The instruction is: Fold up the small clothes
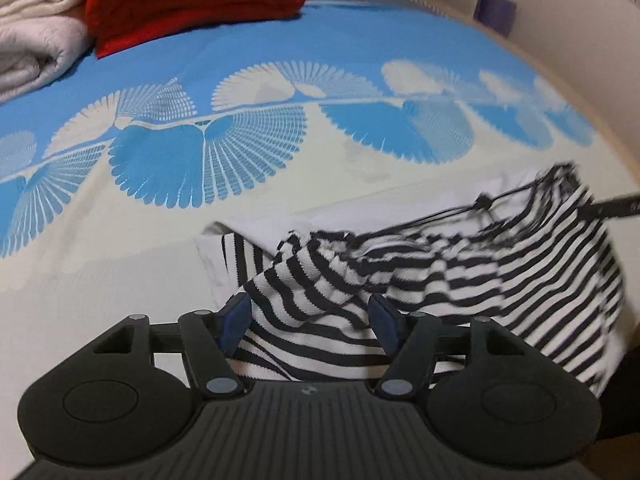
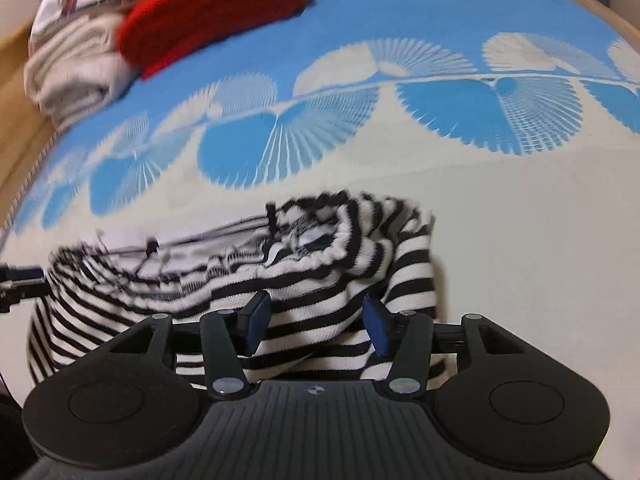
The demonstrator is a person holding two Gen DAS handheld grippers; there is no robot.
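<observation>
One black-and-white striped knit garment (image 1: 420, 272) lies bunched on the blue-and-cream fan-patterned cloth (image 1: 280, 40), straight ahead of both grippers, left gripper (image 1: 310, 322) and right gripper (image 2: 316, 322) parted wide, blue pads gripping nothing.

Black-and-white striped garment (image 1: 420, 276) lies rumpled (drawstring showing) on the bedspread (image 1: 120, 272).

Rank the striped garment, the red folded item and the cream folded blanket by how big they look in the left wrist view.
1. Striped garment, though it lies nearest the camera.
2. Red folded item.
3. Cream folded blanket, cut off by the frame edge, so unsure against the red one.
</observation>
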